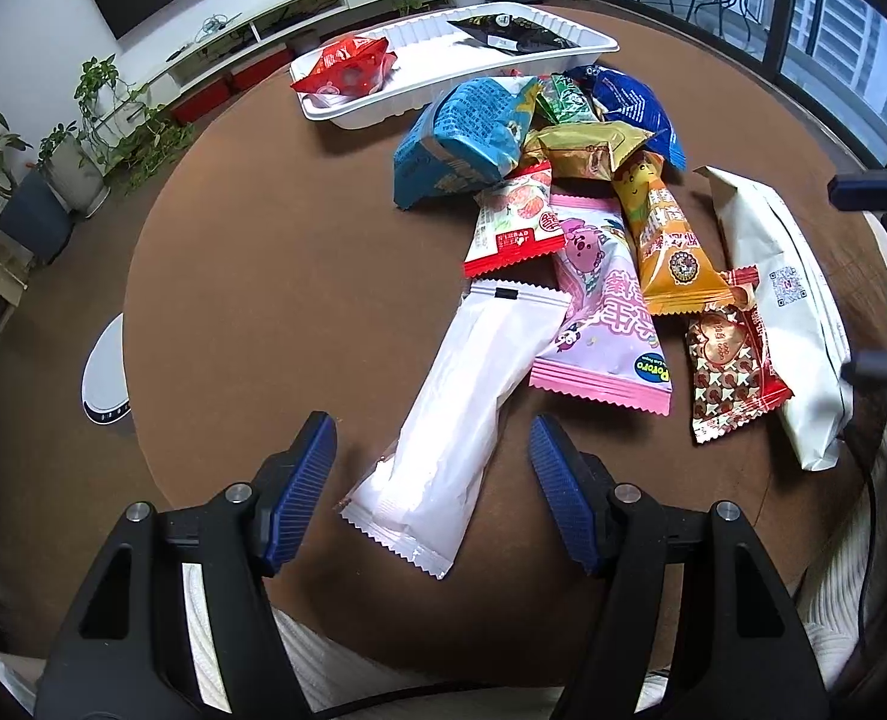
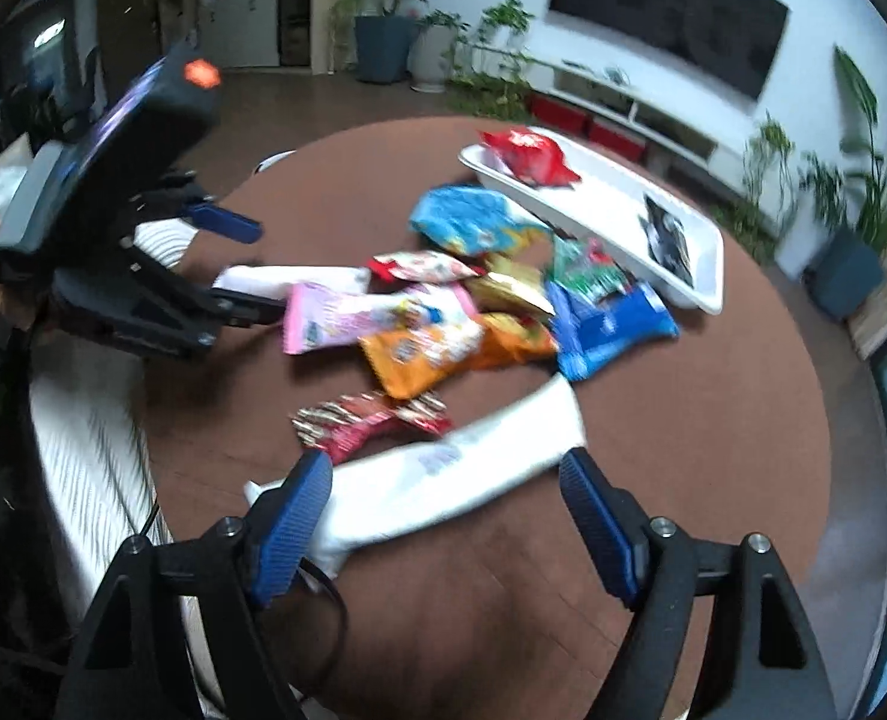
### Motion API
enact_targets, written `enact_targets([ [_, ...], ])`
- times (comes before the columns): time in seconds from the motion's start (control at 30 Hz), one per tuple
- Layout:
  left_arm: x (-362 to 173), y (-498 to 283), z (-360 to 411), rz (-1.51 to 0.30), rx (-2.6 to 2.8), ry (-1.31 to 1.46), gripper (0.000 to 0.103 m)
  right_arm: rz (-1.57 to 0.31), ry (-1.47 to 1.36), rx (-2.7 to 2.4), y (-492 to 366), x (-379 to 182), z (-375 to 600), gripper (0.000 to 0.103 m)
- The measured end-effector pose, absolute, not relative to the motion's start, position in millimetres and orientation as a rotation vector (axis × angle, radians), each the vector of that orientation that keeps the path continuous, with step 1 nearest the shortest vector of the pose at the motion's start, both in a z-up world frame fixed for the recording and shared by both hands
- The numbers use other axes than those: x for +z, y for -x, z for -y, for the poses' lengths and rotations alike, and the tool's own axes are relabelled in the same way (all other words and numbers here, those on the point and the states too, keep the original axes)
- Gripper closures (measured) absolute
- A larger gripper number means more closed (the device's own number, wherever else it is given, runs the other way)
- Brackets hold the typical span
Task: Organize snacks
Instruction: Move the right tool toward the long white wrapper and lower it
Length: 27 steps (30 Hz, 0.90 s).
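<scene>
On the far tray (image 1: 347, 114) only two packets lie, the pile (image 1: 569, 192) waits, and both my tongs, left (image 1: 431, 492) and right (image 2: 443, 516), gape empty.

We are seeing the whole right wrist view smearing: the print on the white packet (image 2: 443, 480) is unreadable. The pink packet (image 1: 605, 324) is hiding under the red-edged packet (image 1: 518, 219) and the orange packet (image 1: 671, 252). The green packet (image 1: 563, 99) is mostly buried. The right gripper (image 1: 875, 276) is running off the left view's edge.
</scene>
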<state>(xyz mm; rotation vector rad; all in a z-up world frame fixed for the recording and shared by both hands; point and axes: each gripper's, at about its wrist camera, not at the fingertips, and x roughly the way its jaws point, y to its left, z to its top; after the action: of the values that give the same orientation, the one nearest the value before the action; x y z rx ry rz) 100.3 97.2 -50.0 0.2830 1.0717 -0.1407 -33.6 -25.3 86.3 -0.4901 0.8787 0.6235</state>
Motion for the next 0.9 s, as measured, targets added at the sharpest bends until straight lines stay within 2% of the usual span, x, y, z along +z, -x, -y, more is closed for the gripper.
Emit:
enact_targets([
  [0.23,-50.8,-100.0,-98.3,-1.072,-0.139,-0.284,0.038,-0.838,0.657,0.637,52.3,66.0,-10.3,0.023],
  [0.33,-51.3,-100.1,-98.1,-1.073,-0.138,-0.287,0.038,-0.799,0.703,0.623,58.5,66.8,-7.6,0.018],
  [0.53,-51.5,-102.5,-98.9,-1.072,-0.134,-0.283,0.038,-0.811,0.795,0.627,62.8,69.8,13.7,0.016],
  [0.8,-51.8,-103.6,-97.2,-1.067,-0.133,-0.279,0.038,-0.835,0.804,0.519,50.9,81.2,47.7,0.014],
  [0.9,-52.3,-103.6,-96.6,-1.065,-0.133,-0.28,0.038,-0.899,0.678,0.513,38.7,84.0,64.7,0.014],
])
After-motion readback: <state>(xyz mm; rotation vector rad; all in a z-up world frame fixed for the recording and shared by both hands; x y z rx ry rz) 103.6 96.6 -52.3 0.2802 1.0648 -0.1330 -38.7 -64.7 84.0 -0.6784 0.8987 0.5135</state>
